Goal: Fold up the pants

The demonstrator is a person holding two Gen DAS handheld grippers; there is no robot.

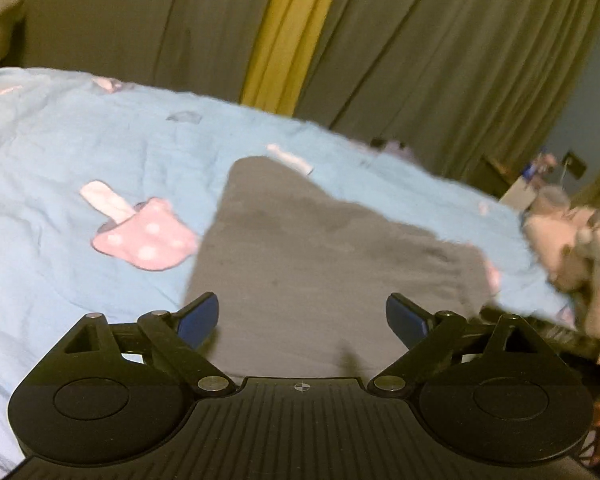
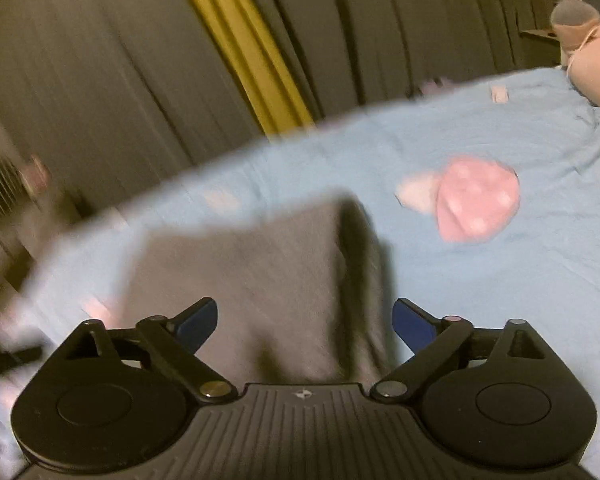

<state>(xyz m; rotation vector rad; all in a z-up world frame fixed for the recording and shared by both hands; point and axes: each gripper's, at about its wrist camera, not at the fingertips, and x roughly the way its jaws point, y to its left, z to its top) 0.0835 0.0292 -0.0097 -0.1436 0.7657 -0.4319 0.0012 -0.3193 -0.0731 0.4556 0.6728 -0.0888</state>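
On the bed: a light blue bedsheet printed with pink mushrooms is spread out, and the grey pants are laid flat on it.
Pants: a folded grey shape is seen in both views, directly ahead of each camera; a darker crease is visible along its right side in the right wrist view.
Left tongs: the blue-tipped fingers are held wide apart above the near edge of the pants; nothing is gripped.
Right tongs: the fingers are likewise spread wide over the pants, with nothing between them.
Background: grey curtains with a yellow strip are seen behind the bed.
Bed edge: a pale stuffed toy is seen at the right in the left wrist view.
Sharpness: both views are blurred.
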